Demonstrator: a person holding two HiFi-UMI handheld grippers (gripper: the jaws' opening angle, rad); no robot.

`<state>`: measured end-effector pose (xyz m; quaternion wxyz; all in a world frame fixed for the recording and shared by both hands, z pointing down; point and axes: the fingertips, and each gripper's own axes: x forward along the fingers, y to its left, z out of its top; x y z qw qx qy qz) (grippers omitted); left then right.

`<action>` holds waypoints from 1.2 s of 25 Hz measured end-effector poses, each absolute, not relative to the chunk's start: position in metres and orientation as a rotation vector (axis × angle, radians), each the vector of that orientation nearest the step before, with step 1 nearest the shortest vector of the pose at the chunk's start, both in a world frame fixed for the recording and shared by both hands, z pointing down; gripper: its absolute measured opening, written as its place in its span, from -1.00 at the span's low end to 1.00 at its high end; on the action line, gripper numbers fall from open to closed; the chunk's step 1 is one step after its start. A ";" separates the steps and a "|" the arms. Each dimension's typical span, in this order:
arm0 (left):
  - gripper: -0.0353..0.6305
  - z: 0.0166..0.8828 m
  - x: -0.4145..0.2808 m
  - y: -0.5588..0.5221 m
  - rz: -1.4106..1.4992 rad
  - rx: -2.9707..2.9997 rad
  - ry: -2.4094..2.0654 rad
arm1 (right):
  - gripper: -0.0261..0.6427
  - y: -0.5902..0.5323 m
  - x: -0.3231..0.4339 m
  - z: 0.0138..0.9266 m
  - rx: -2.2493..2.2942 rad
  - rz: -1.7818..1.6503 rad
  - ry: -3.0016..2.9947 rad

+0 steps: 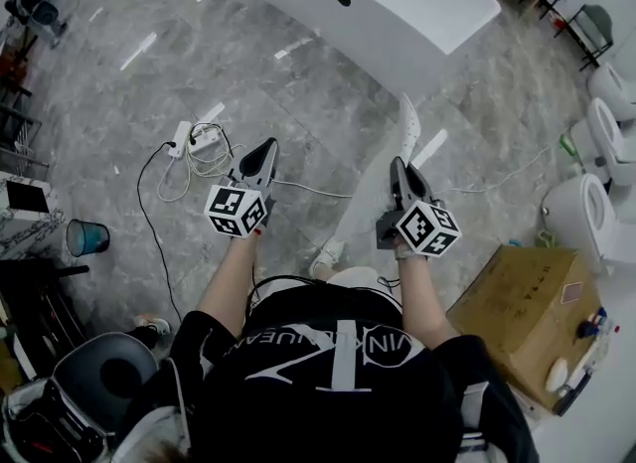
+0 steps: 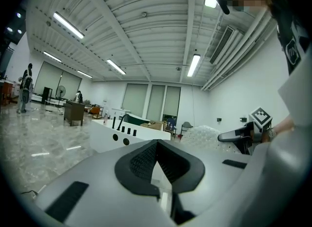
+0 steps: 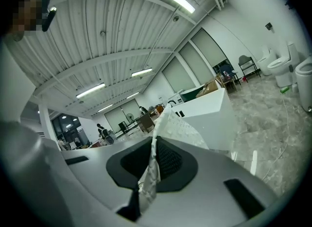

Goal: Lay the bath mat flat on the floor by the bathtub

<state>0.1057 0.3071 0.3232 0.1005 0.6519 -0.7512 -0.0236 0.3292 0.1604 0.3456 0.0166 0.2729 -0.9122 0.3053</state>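
Note:
The bath mat (image 1: 408, 131) is a white, bumpy sheet that stands up from my right gripper (image 1: 399, 165), which is shut on its lower edge. In the right gripper view the mat (image 3: 168, 123) runs pinched between the dark pads and fans out above them. My left gripper (image 1: 266, 145) is held level with the right one, about a shoulder's width to its left, jaws shut with nothing in them. From the left gripper view the mat (image 2: 207, 136) shows as a pale dome beside the right gripper (image 2: 243, 136). The white bathtub (image 1: 397, 4) stands ahead across the marble floor.
A power strip with looped cables (image 1: 194, 138) lies on the floor ahead of my left gripper. A blue bin (image 1: 87, 237) is at the left and a cardboard box (image 1: 522, 302) at the right. Toilets (image 1: 586, 203) line the right edge. A black chair (image 1: 99, 372) stands behind at the left.

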 end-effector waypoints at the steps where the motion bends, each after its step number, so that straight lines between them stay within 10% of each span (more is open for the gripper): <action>1: -0.85 0.323 0.100 0.299 -0.072 1.929 -2.219 | -0.82 0.154 0.324 0.345 0.847 0.945 -2.835; 30: -0.85 0.388 -0.080 0.107 -0.024 2.000 -2.007 | -0.82 0.025 0.190 0.397 1.122 0.954 -2.650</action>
